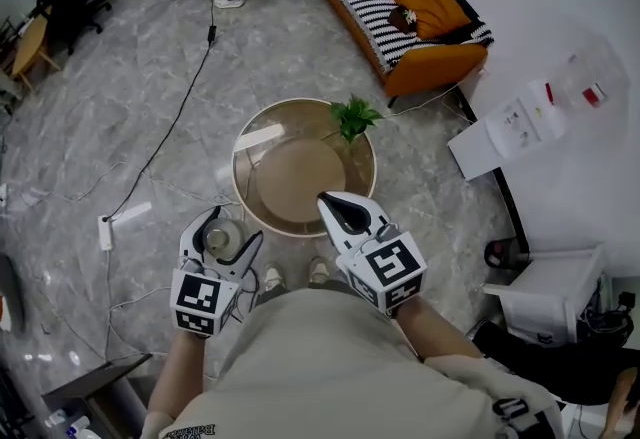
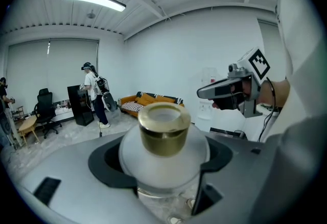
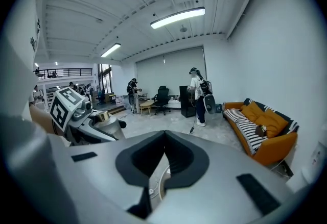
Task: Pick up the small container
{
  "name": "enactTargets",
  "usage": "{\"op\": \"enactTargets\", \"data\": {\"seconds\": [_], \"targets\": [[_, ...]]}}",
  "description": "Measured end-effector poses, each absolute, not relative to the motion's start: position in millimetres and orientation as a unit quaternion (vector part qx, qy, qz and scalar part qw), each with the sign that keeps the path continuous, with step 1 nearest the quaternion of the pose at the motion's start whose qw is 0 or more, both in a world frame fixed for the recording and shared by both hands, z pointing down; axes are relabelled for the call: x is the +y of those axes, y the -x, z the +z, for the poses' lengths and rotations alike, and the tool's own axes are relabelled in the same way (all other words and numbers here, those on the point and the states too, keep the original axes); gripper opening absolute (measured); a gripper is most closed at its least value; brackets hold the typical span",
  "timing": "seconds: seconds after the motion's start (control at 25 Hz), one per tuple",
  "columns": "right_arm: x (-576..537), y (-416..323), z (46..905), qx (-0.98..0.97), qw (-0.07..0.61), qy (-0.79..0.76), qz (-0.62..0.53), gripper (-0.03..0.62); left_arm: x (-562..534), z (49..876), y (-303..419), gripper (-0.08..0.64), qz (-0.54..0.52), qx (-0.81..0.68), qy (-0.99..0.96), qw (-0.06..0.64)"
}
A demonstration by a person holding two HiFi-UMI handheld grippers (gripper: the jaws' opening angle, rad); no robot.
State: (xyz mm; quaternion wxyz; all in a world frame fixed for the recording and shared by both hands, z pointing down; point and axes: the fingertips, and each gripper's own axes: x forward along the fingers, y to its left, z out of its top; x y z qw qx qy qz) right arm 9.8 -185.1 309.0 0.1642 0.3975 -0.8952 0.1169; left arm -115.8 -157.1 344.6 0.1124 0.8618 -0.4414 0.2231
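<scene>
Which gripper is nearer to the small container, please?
Left. The left gripper is shut on the small container; the right gripper, shut and empty, hangs apart to its right.

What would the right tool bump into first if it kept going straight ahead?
Probably nothing close. The right tool, shut and empty, points about level, over the round table below it. The way looks free across the room, though depth is hard to judge.
</scene>
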Motion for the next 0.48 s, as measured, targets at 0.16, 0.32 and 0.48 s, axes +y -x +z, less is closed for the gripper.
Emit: {"op": "enactTargets", "data": {"seconds": [0.16, 0.32, 0.48], "targets": [[-187, -14, 301, -0.894, 0.167, -0.401, 0.104, -0.004, -156, 332, 115, 0.333, 0.214, -0.445, -0.863, 0.107], [-190, -16, 284, -0.895, 0.163, -0.409, 0.075, -0.003, -157, 321, 111, 0.334, 0.209, -0.442, -0.868, 0.092], [-193, -16, 280, -0.896, 0.161, -0.409, 0.069, -0.003, -155, 317, 109, 0.334, 0.214, -0.438, -0.869, 0.088]]}}
